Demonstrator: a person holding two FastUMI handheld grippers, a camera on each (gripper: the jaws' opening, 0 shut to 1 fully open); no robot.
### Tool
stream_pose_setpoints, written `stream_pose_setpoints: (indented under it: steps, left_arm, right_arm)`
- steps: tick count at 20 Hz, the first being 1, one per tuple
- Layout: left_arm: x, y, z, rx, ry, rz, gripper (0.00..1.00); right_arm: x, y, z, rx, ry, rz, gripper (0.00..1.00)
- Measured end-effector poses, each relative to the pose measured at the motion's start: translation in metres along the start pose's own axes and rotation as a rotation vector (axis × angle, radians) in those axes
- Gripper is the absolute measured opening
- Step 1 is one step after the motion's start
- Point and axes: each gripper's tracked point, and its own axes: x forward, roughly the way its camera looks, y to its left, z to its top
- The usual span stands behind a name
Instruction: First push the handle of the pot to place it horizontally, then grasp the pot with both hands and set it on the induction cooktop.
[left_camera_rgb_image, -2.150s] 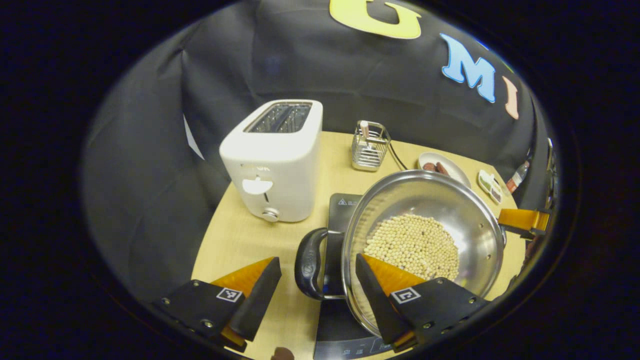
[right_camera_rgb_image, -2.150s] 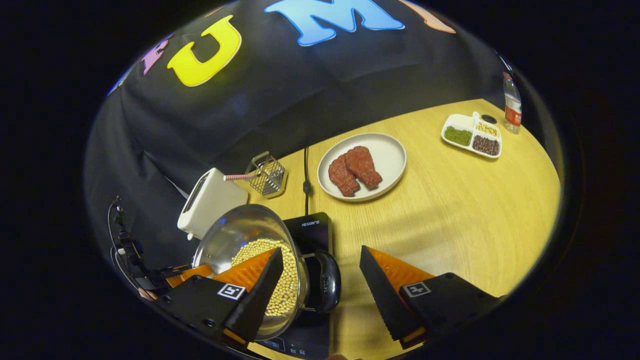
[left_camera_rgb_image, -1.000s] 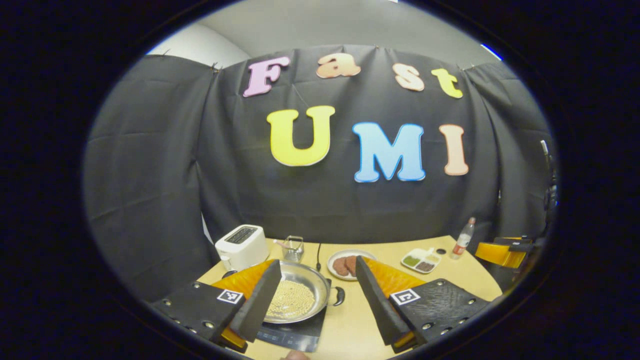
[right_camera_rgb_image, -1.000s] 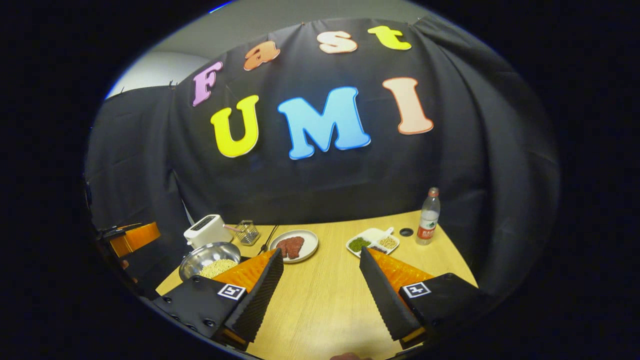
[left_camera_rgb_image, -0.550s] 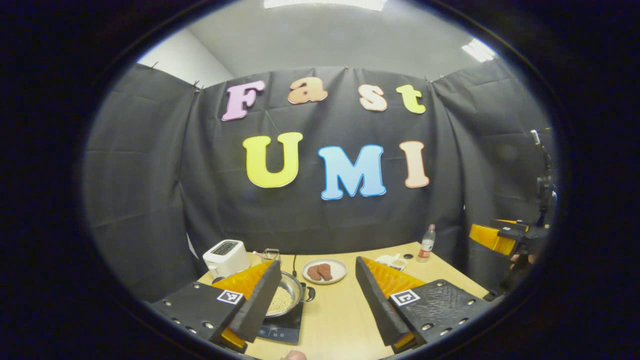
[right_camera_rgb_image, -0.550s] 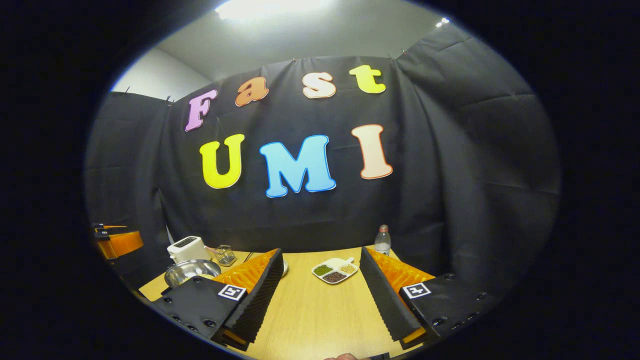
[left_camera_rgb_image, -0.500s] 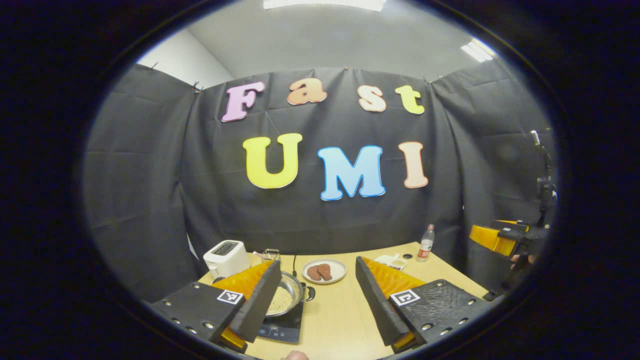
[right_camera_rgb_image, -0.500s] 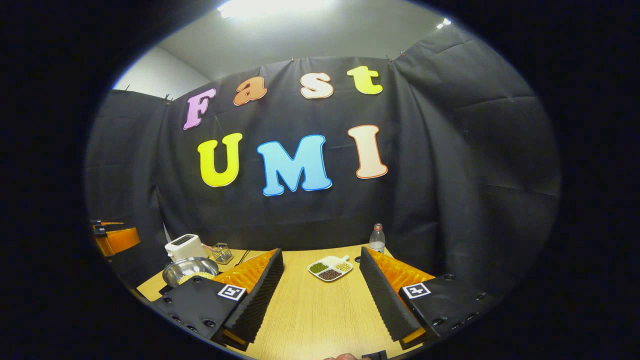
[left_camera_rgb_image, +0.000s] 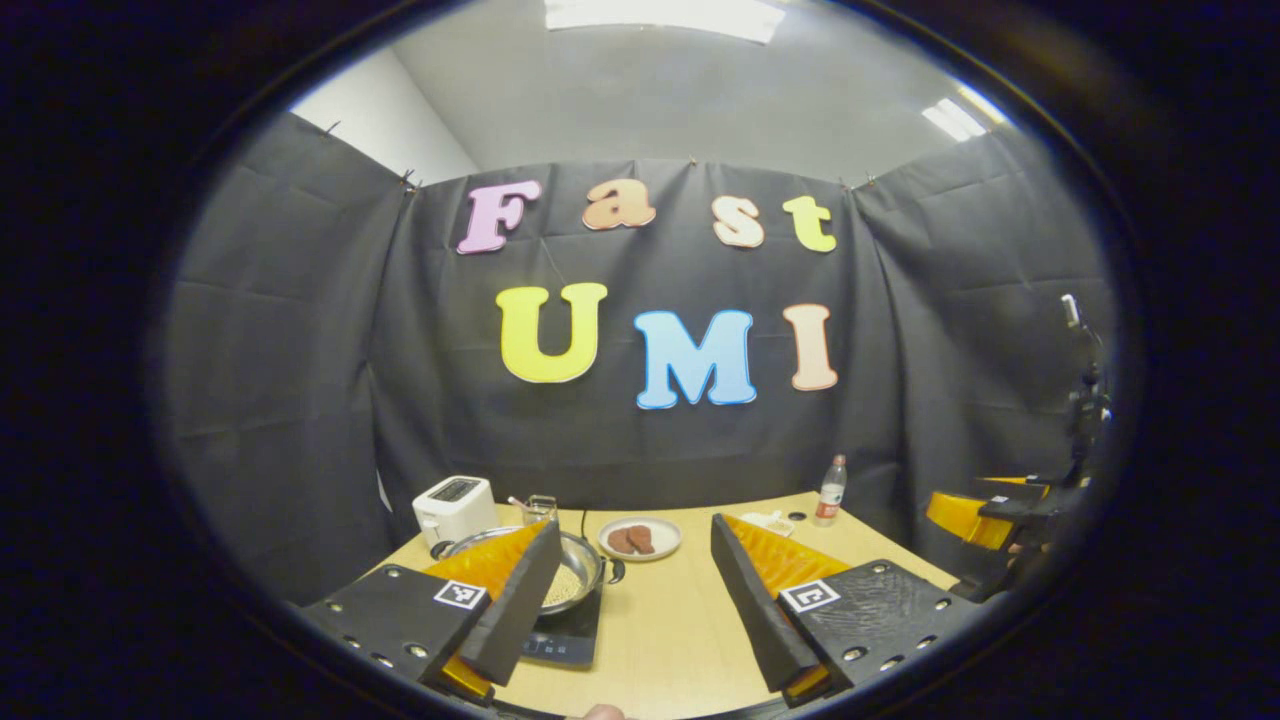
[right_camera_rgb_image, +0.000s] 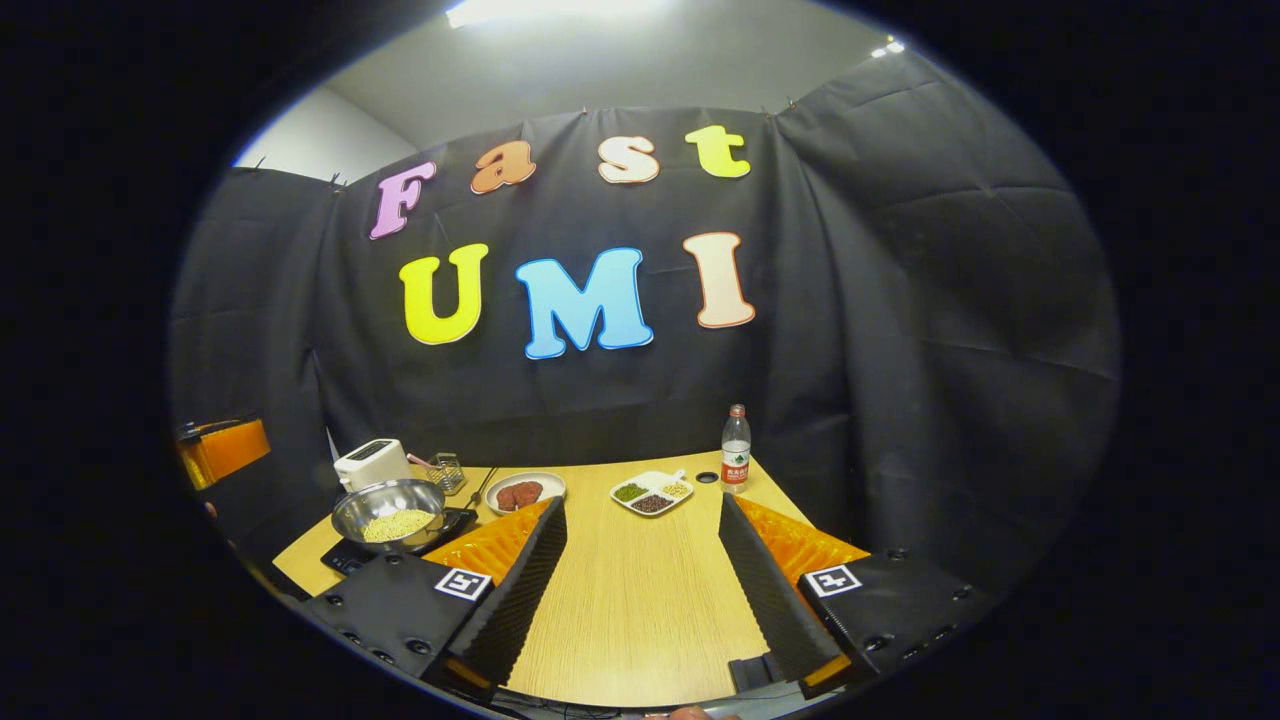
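Pot (right_camera_rgb_image: 389, 512) sits on cooktop (right_camera_rgb_image: 345, 556) at 9 o'clock — rigid steel, bean-heavy, grab side handles; both grippers (left_camera_rgb_image: 632, 600) (right_camera_rgb_image: 640, 590) wide open, empty.

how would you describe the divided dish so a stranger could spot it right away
Start at the wooden table and look toward its far edge by the black cloth. Just left of the upright water bottle lies the divided dish, small and white. Unlike the round plate of brown meat, its separate compartments hold differently coloured grains.

Both grippers (left_camera_rgb_image: 635, 600) (right_camera_rgb_image: 640, 590) have black screw-studded bodies with square markers; ribbed jaws, apparently.
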Motion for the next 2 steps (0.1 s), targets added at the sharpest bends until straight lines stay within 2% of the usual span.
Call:
stream_pose_setpoints:
  steps: [1, 2]
  left_arm:
    - [-0.0028, 0.0009, 0.0, -0.004, -0.007, -0.002, 0.87]
    - [-0.005, 0.0001, -0.0015, -0.012, -0.008, -0.01, 0.95]
  right_arm:
    - [-0.0008, -0.002, 0.0037, 0.0, -0.007, -0.005, 0.98]
    - [-0.0027, -0.0036, 0.0074, 0.002, -0.016, -0.011, 0.98]
